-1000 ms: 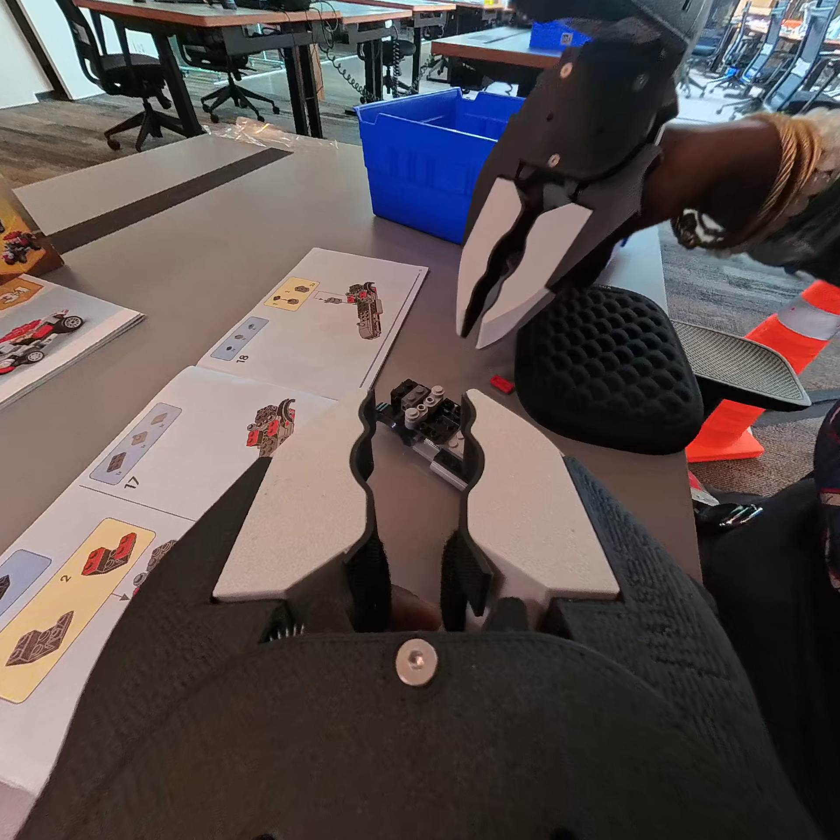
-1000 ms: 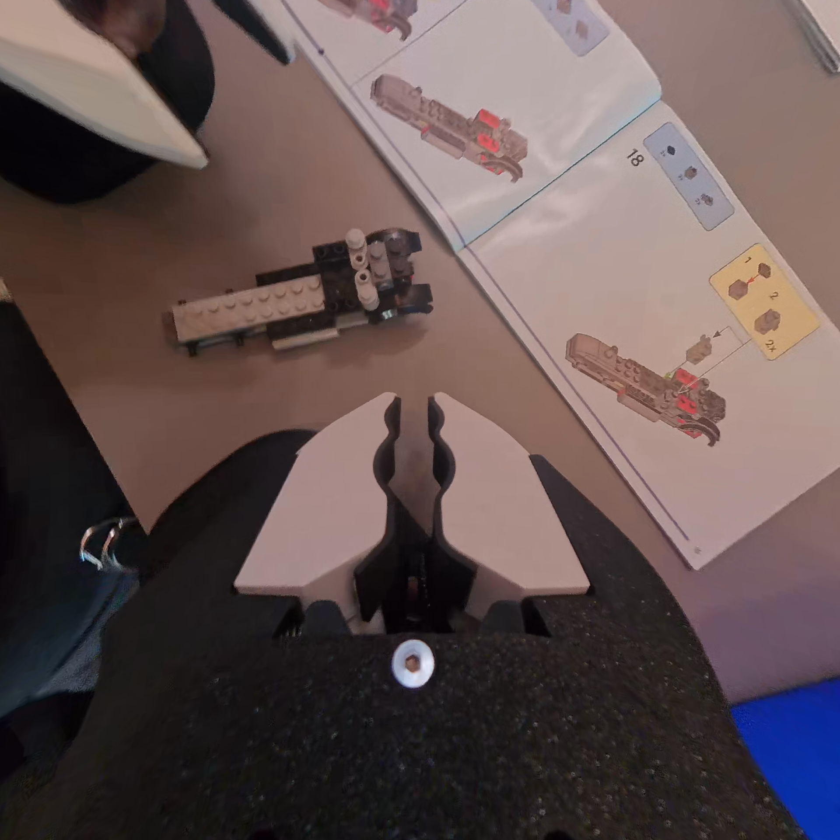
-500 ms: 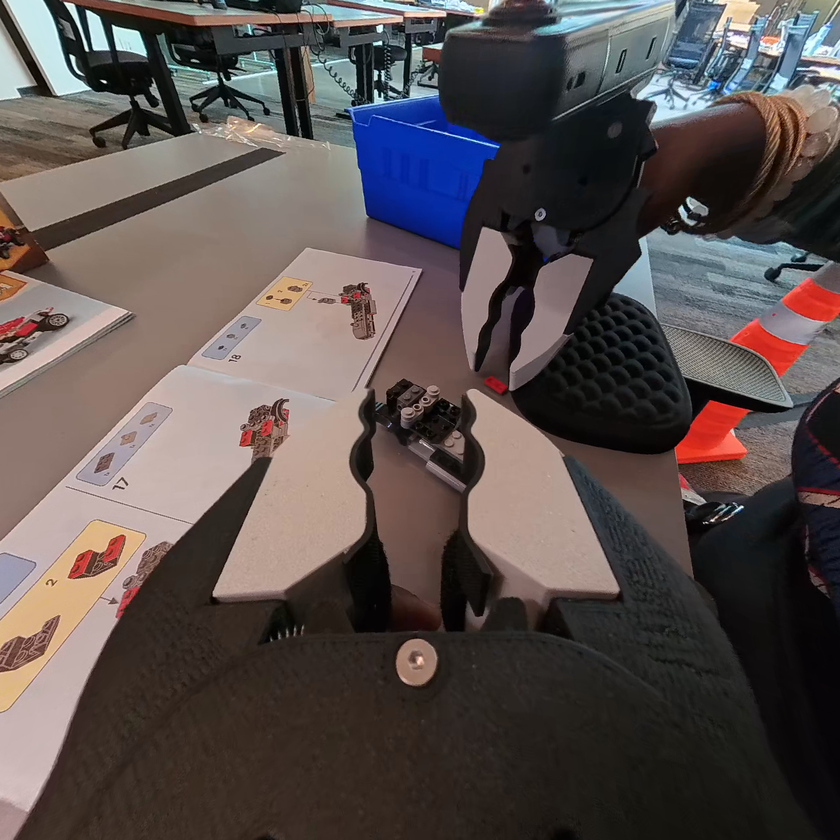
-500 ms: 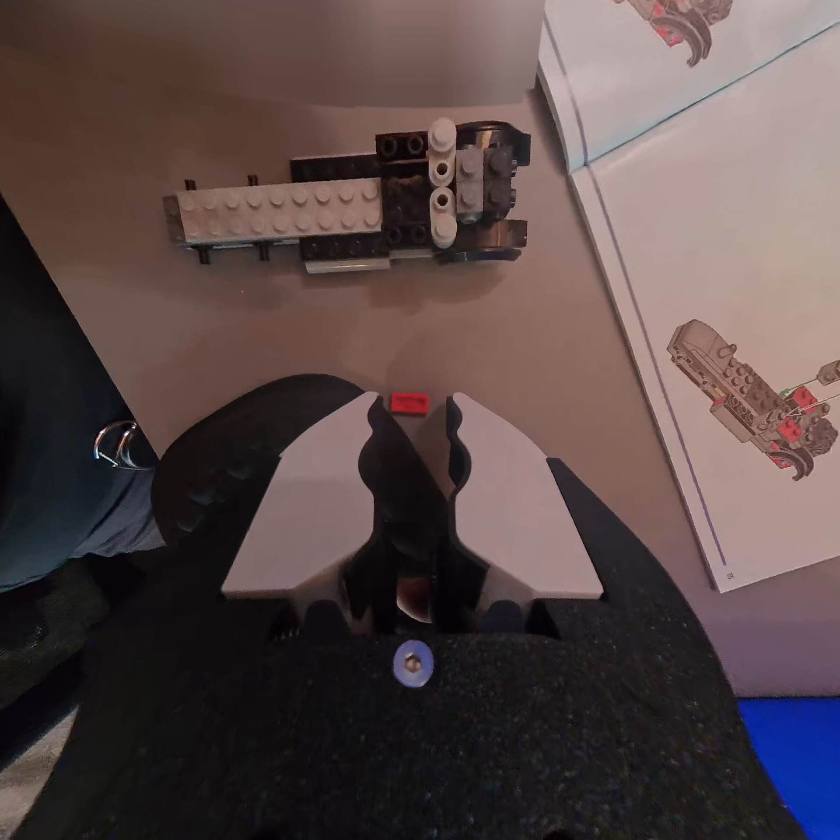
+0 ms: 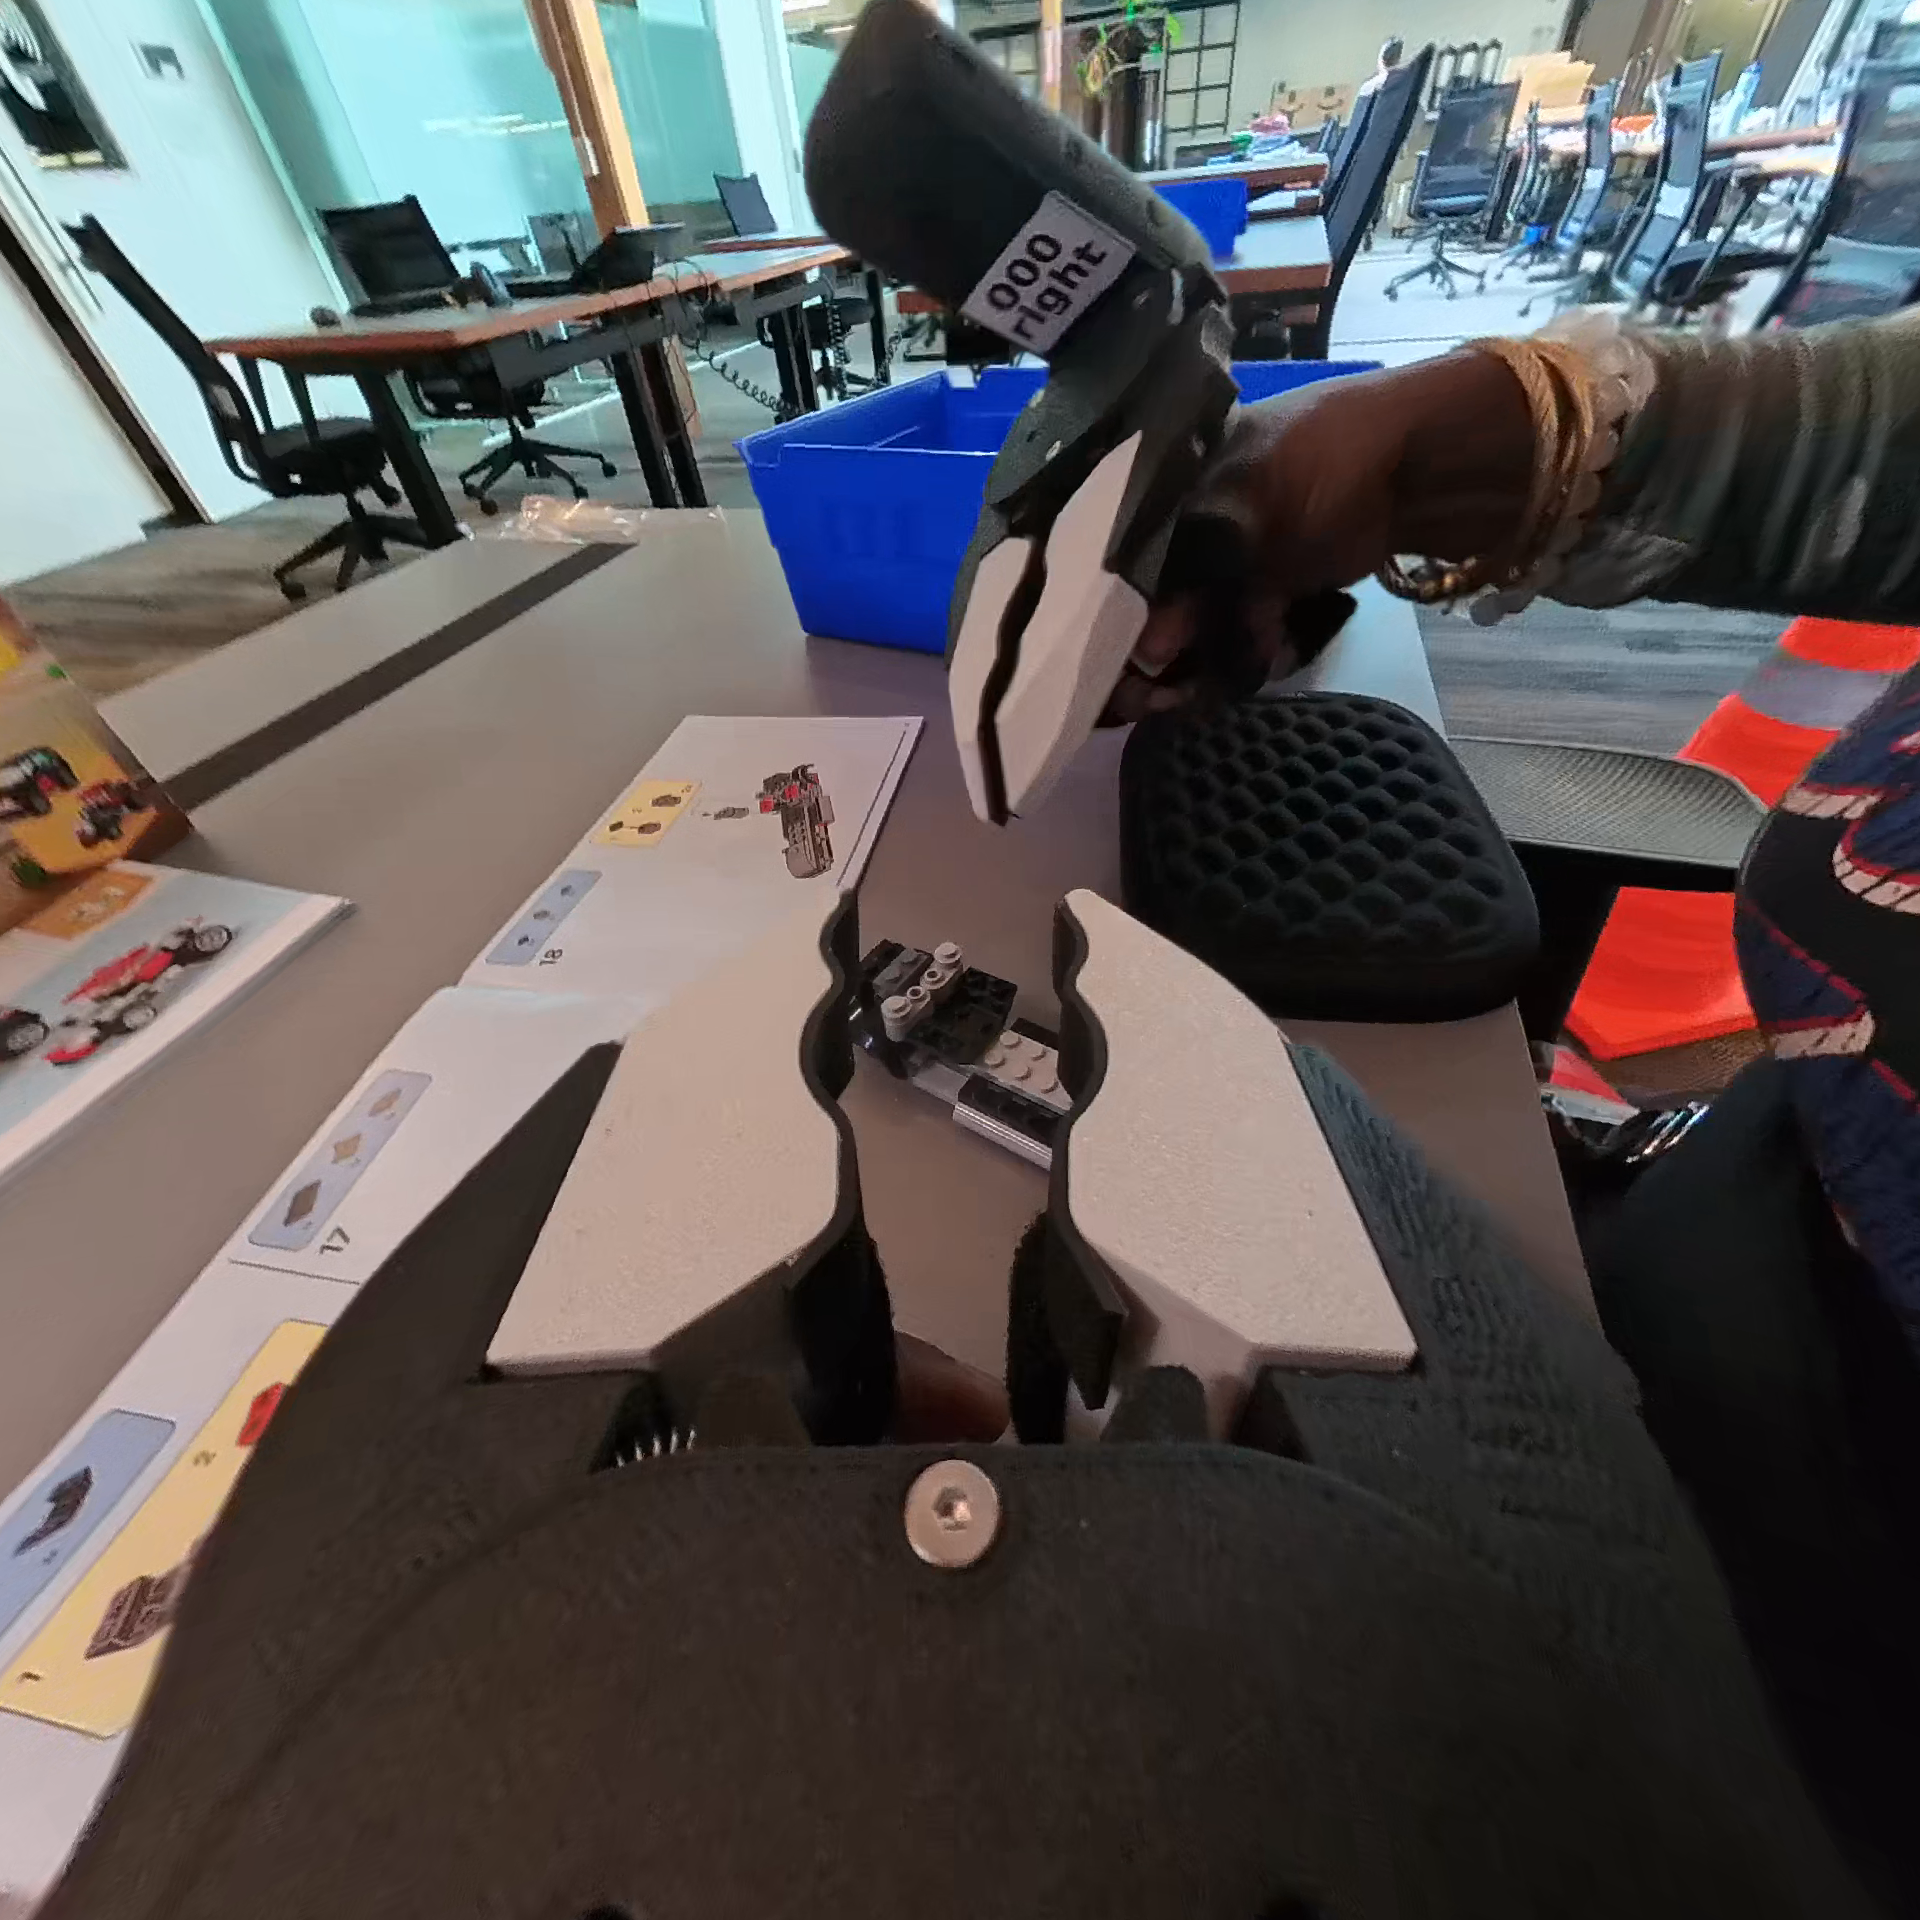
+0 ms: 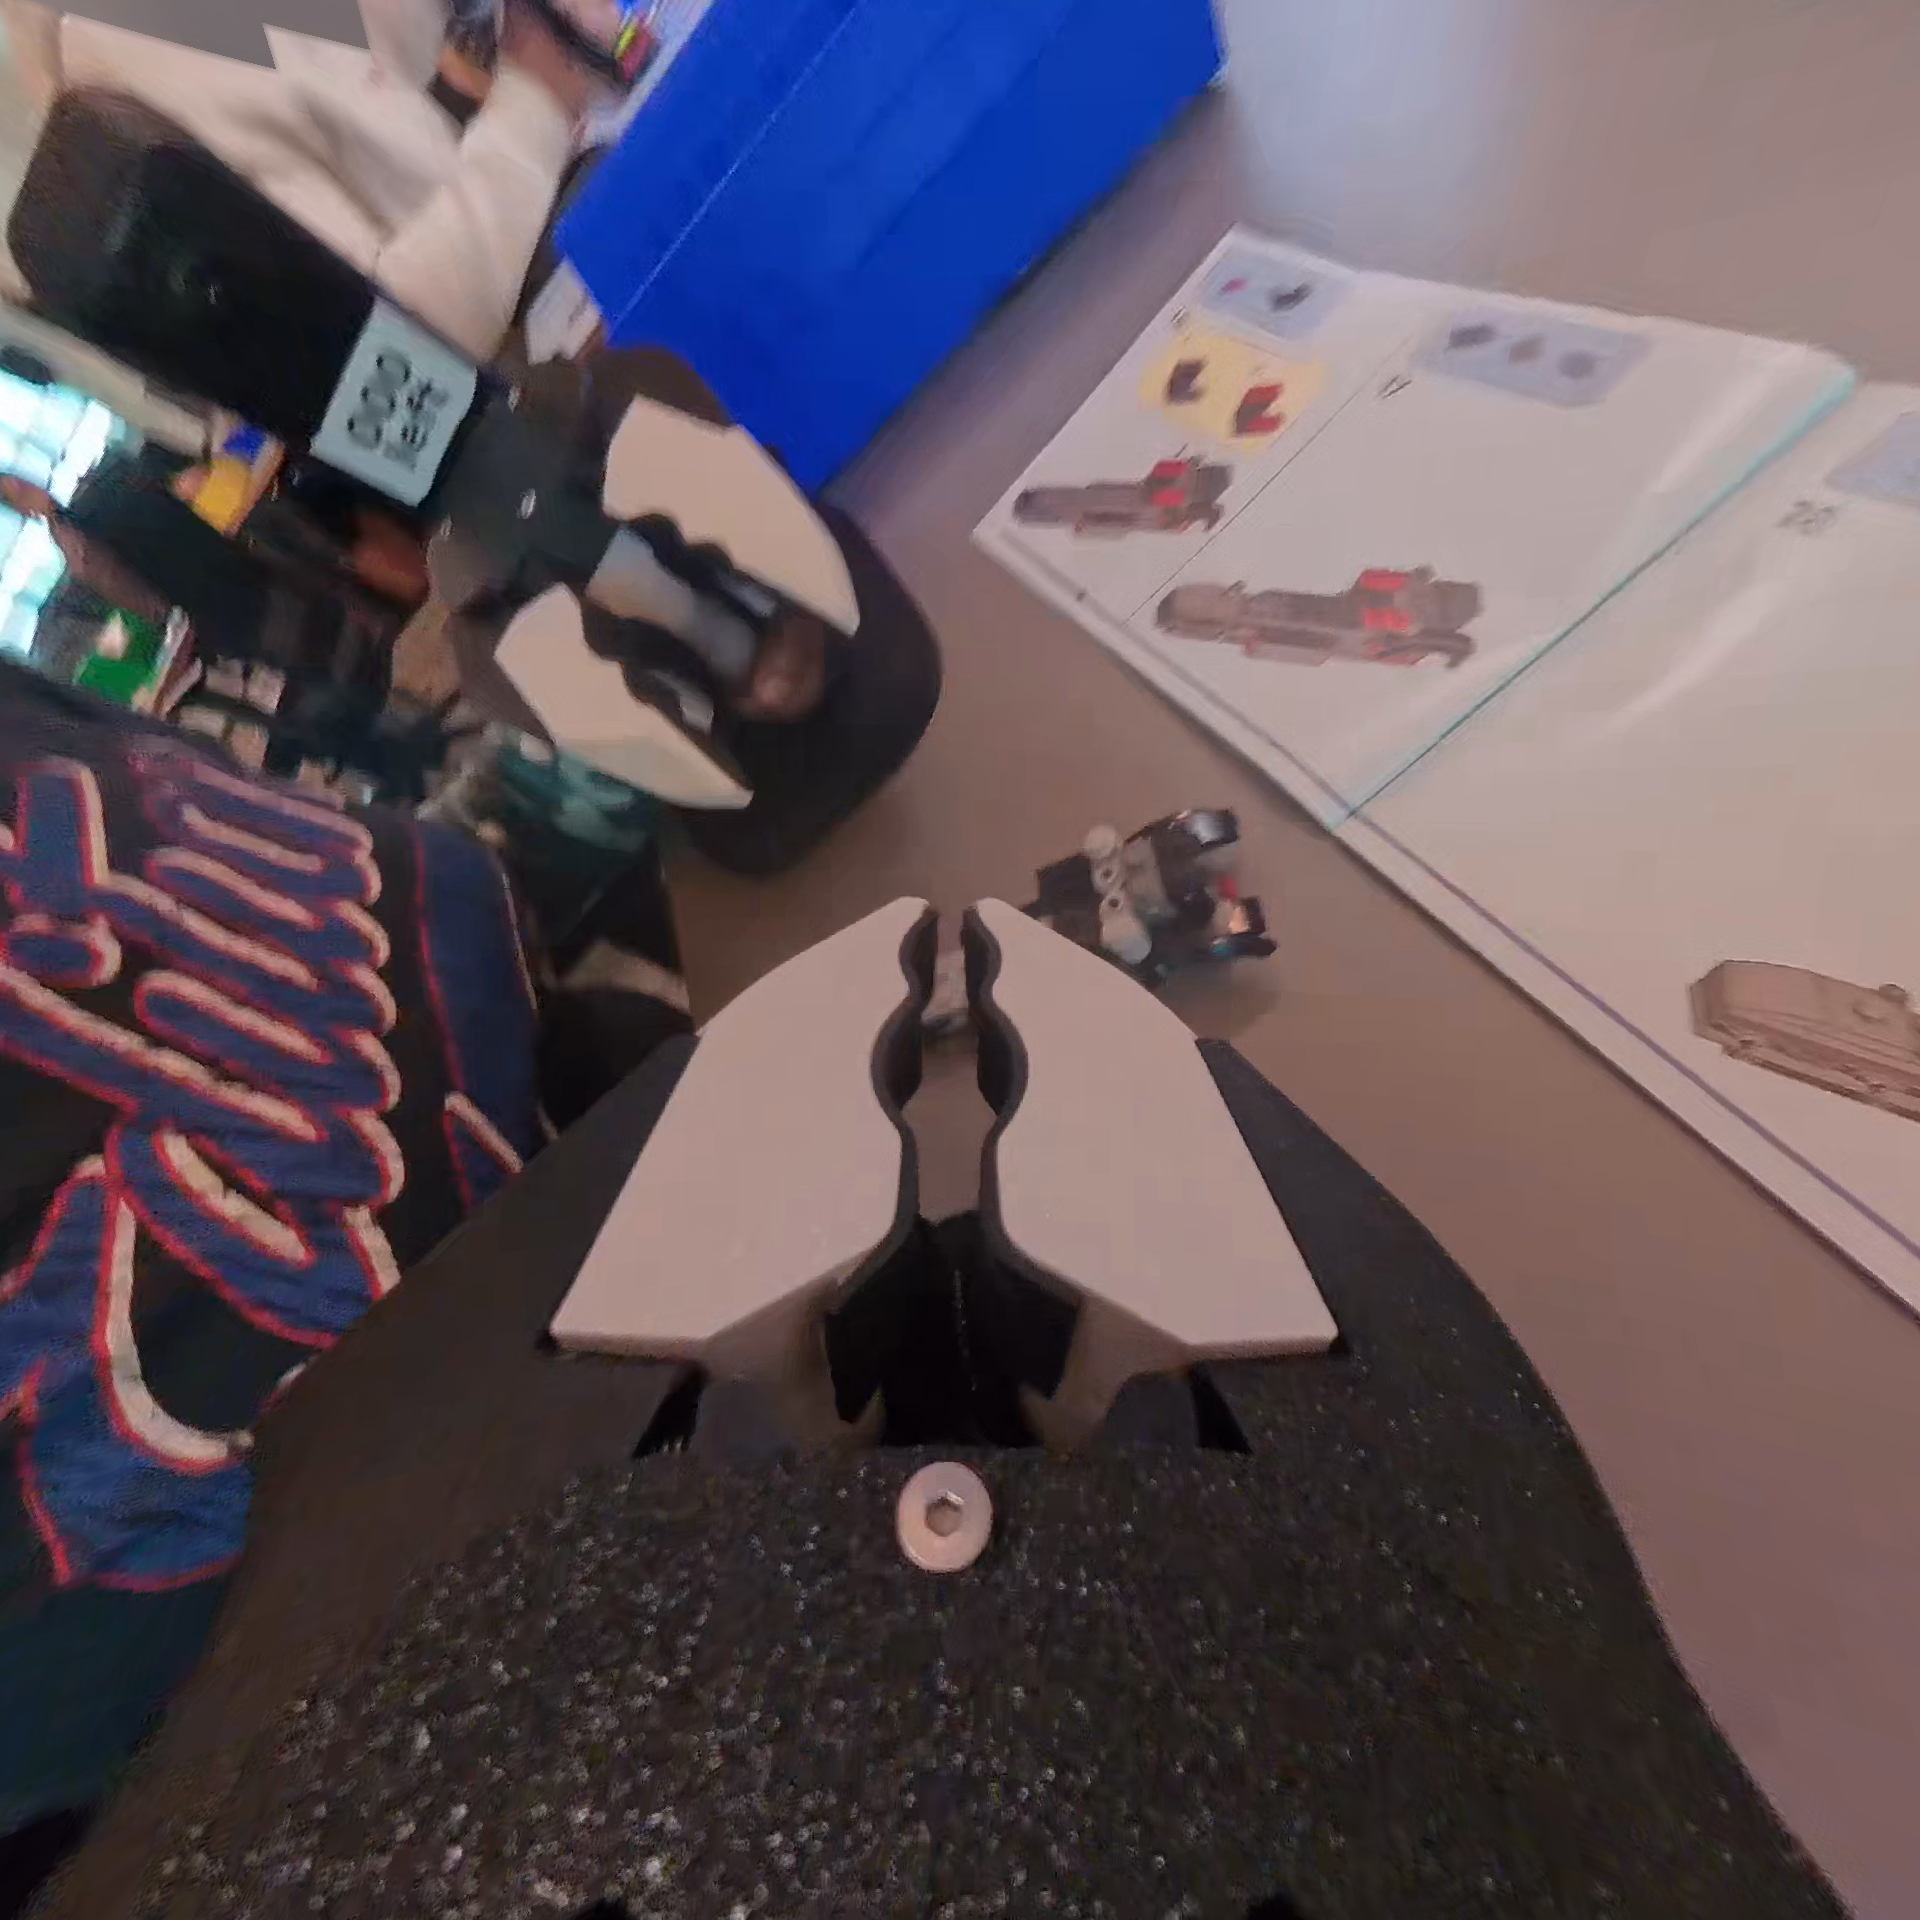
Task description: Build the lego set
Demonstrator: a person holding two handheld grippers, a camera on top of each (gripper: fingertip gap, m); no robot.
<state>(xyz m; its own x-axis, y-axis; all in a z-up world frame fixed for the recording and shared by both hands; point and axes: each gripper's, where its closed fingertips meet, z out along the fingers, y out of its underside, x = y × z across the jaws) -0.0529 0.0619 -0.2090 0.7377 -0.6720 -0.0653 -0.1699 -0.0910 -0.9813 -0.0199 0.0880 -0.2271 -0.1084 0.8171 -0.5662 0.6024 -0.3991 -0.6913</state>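
The right gripper point(image 5: 989, 800) has lifted off the table, jaws now nearly shut; whether it carries the small red piece it reached for I cannot tell. The left gripper point(image 5: 956, 971) stays open, empty. Just beyond it lies the lego model point(image 5: 961, 1039), studded grey and black plastic, beside the glossy instruction booklet point(image 5: 727, 821)

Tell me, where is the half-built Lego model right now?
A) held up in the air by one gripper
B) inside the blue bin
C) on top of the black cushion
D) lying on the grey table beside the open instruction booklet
D: the Lego model lies flat on the table, next to the instruction booklet, with neither gripper touching it.
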